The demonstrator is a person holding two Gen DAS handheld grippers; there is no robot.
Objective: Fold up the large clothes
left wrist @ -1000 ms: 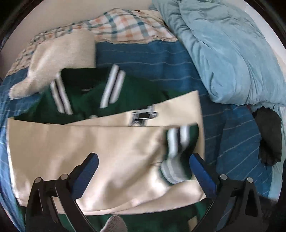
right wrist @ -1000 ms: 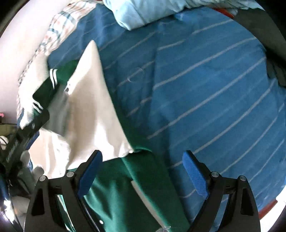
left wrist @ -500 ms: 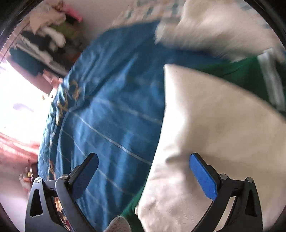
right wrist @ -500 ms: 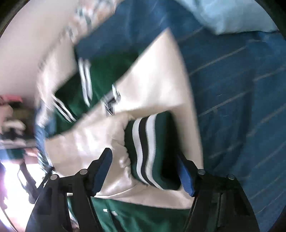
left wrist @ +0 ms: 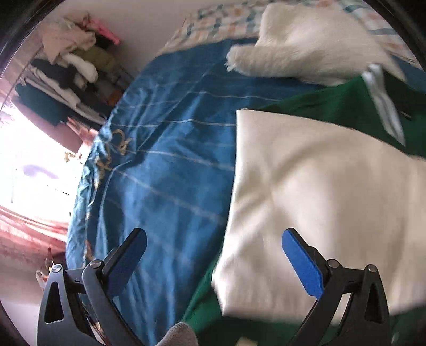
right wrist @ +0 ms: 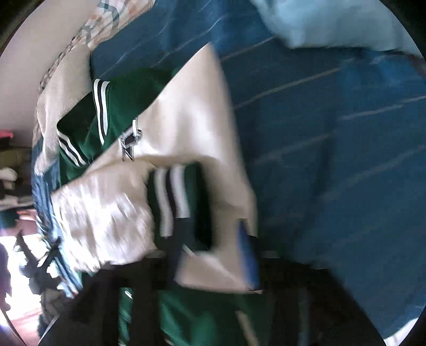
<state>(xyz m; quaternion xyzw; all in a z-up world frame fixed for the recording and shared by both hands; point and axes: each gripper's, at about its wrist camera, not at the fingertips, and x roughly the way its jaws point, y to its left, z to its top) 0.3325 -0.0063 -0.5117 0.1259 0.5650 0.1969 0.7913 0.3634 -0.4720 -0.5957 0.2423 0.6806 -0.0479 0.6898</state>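
The green and cream varsity jacket (right wrist: 186, 127) lies on the blue striped bedspread (left wrist: 165, 165) with its cream sleeves (left wrist: 319, 202) crossed over the green body, a fluffy white throw (left wrist: 306, 45) touching its collar end and a pale blue duvet (right wrist: 332, 21) bunched well apart at the head of the bed.

The left claw (left wrist: 213, 252) hangs wide open and empty over the jacket's side edge, one finger above bare bedspread and the other above cream sleeve. The right claw (right wrist: 210, 250) is blurred; its jaws are opening, with the striped green cuff (right wrist: 173, 197) and a fold of cream sleeve between them, and whether the pads press on the fabric cannot be told.

The main risk sits there. If the right claw lifts away while the cuff is snagged on a pad, the sleeve will likely drag off the body and undo the cross. The cream material looks slick, so a sideways brush could also slide one sleeve off the other.

On the left, a bite too shallow would probably catch only the top sleeve layer, so the next fold would peel the sleeve up while the green body stays flat. A bite too deep could pinch bedspread along with the jacket and pull the bedding into the fold. The throw at the collar could get dragged along too.
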